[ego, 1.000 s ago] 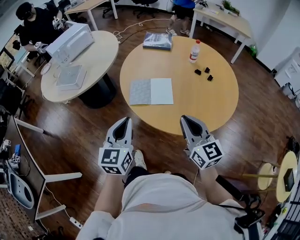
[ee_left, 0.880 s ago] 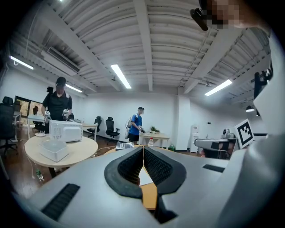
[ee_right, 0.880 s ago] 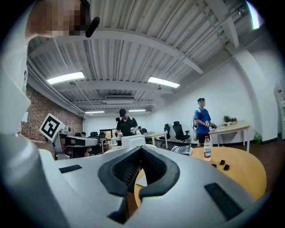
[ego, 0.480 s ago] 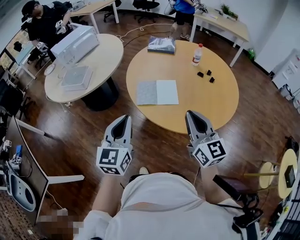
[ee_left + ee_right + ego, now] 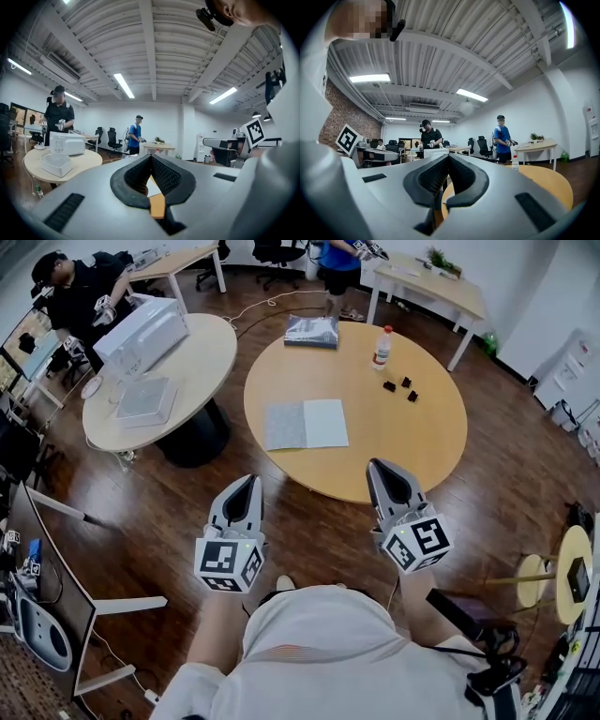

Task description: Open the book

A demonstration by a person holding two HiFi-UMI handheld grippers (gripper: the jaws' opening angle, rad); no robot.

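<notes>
The person stands back from the round table, with both tools held low near the body and well short of its edge. The left gripper has its jaws closed tip to tip with nothing between them, and the right gripper is the same: tips together, empty.

The book lies flat on the near-left part of the table, and it looks already spread open, a grey page on the left and a white one on the right (whether it is a book or a folded sheet is hard to tell from here). A second book, closed, sits at the far edge, well apart from a bottle.

If the spread one is the target, the task appears done. If the closed one is meant, nothing has begun: the person must reach the table, part a pair of jaws and lift the cover.
</notes>
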